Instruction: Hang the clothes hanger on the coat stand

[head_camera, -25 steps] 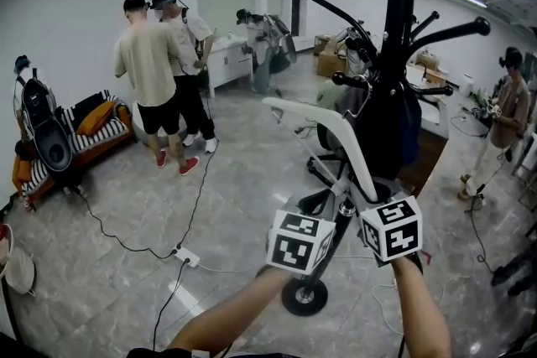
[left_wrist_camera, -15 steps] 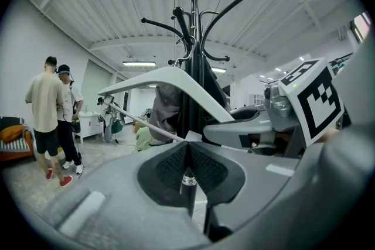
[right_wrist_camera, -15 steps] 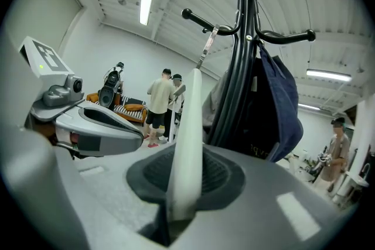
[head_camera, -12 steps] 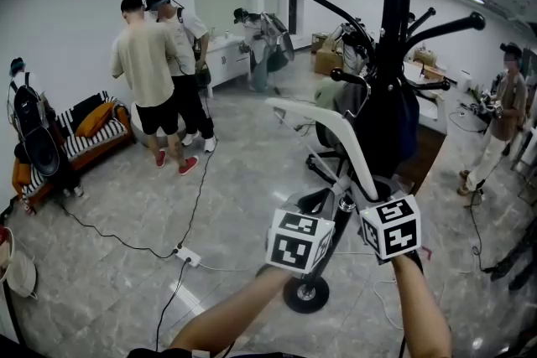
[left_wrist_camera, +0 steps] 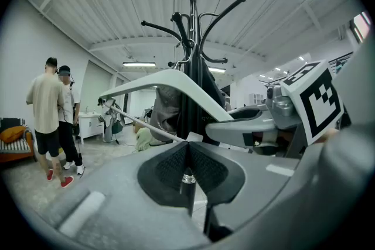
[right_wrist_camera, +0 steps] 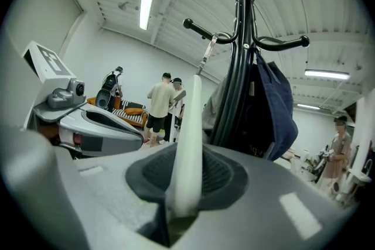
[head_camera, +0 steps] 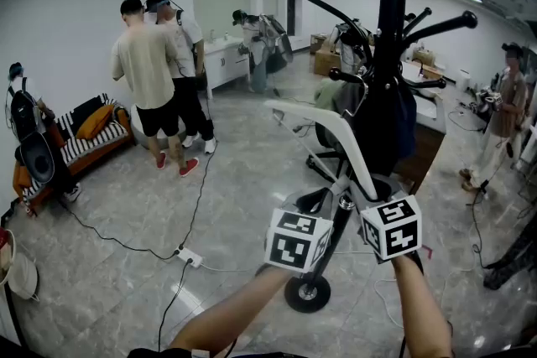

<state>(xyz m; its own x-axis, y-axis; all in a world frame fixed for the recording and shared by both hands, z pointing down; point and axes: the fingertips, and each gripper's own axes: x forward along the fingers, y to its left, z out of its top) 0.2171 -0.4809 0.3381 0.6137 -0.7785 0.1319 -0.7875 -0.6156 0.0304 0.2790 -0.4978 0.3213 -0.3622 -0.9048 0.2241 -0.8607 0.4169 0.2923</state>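
One white clothes hanger is held in the air just in front of the coat stand, gripped low down by both tools, with one long arm slanting up and to the left. None of the stand's pegs carries it. The right gripper is clenched on the hanger's other white arm, which rises straight out of its closed pads in the right gripper view. The left gripper is closed on a thin dark rod with a silver collar, probably the end of the hanger's metal crossbar; the fit is tight, though the rod's link to the hanger is hard to trace in the left gripper view. The two grippers sit side by side, their marker cubes nearly touching. A thin metal hook shows near a short peg of the stand, and whether it touches cannot be told. A dark blue garment hangs on the stand's far side. The stand's round base rests on a grey tiled floor. Two people stand well apart to the left, beside a striped sofa; a white power strip lies between.
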